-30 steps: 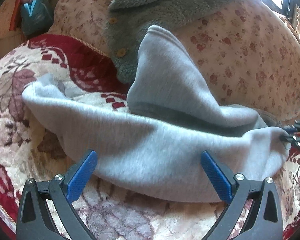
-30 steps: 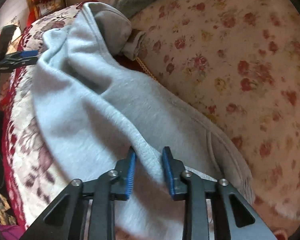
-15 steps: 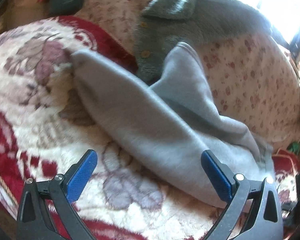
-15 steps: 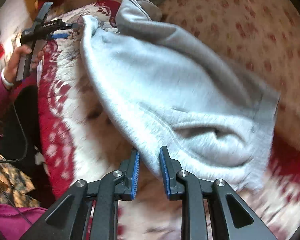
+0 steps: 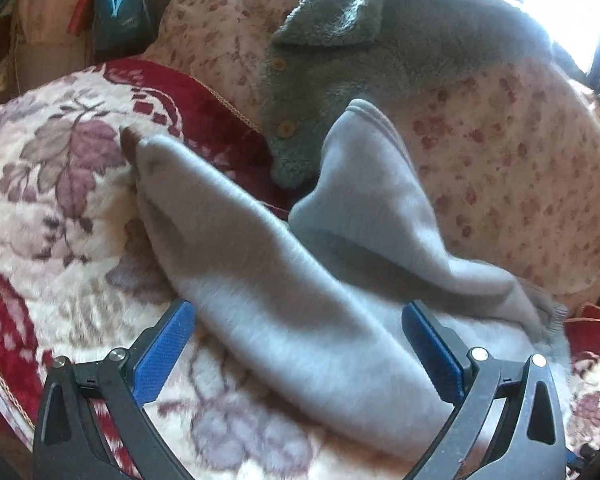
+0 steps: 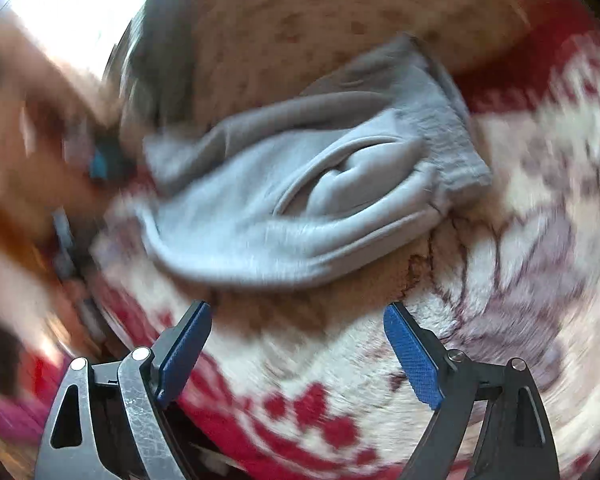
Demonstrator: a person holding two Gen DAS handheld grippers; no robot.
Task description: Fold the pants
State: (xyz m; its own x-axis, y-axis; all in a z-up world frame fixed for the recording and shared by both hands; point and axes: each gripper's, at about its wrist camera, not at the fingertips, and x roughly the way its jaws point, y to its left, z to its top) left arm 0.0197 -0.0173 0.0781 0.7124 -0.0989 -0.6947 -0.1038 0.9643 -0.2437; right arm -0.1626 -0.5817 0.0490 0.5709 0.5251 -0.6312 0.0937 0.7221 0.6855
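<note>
The grey sweatpants (image 5: 300,292) lie rumpled on the red and cream floral blanket (image 5: 52,184), one leg stretching toward the upper left and another part resting up against a floral cushion. My left gripper (image 5: 296,344) is open, its blue pads on either side of the near edge of the fabric, holding nothing. In the blurred right wrist view the pants (image 6: 300,200) lie bunched with the waistband to the right. My right gripper (image 6: 298,344) is open and empty, just short of the pants' near edge.
A grey fleece jacket (image 5: 380,48) with buttons lies over the floral cushion (image 5: 500,152) behind the pants. A teal bag (image 5: 120,12) sits at the far left. The blanket (image 6: 520,280) spreads around the pants in the right wrist view.
My right gripper let go of the pants' edge, opened wide and swung away. The pants dropped onto the blanket. My left gripper stayed open and shifted slightly.
</note>
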